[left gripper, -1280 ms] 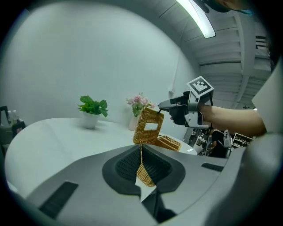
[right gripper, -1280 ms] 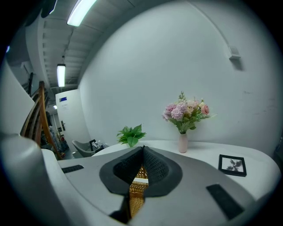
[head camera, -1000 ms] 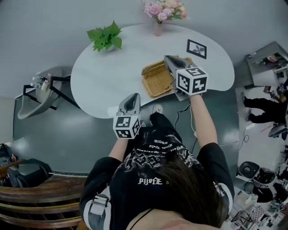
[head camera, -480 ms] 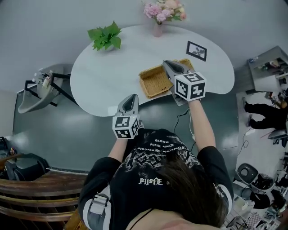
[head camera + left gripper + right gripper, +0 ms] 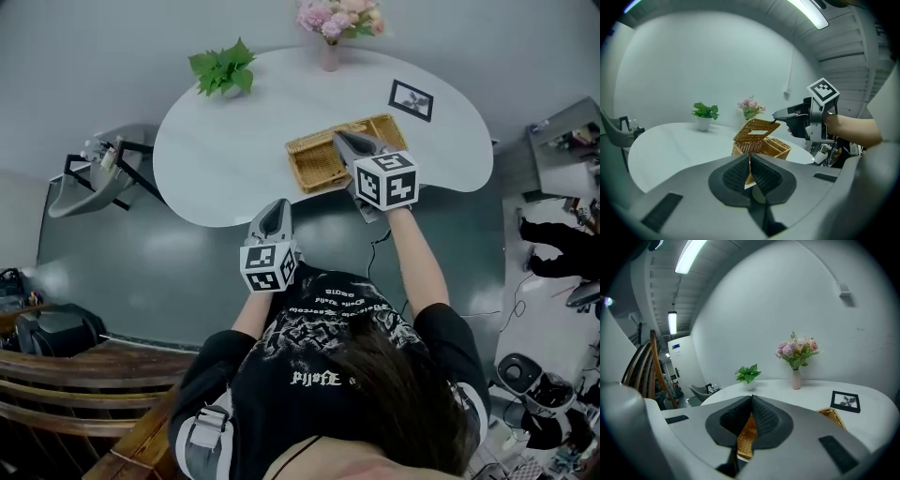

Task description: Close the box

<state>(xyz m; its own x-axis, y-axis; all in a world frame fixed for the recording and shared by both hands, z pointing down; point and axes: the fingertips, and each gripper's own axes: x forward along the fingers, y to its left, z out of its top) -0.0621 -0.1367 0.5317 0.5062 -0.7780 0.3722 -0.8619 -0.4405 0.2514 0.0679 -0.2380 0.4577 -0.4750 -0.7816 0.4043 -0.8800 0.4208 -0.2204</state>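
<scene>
The lid (image 5: 757,129) has swung from upright to half-lowered over the box (image 5: 777,149), which sits at 5 o'clock on the surface (image 5: 216,131). Our right gripper (image 5: 751,401) has its fingers pinched on the lid's rim, which we judge light, stiff wicker. The left gripper (image 5: 750,158) has its fingers closed and empty.

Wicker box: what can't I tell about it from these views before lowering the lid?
- Inside of the wicker box: in the head view, the right gripper and the raised lid cover part of it; the left gripper view is too low to show contents.
- Box's lower front: in the left gripper view, hidden behind the jaws of the left gripper.
- Most of the box: in the right gripper view, that gripper's body hides all but one corner.
</scene>
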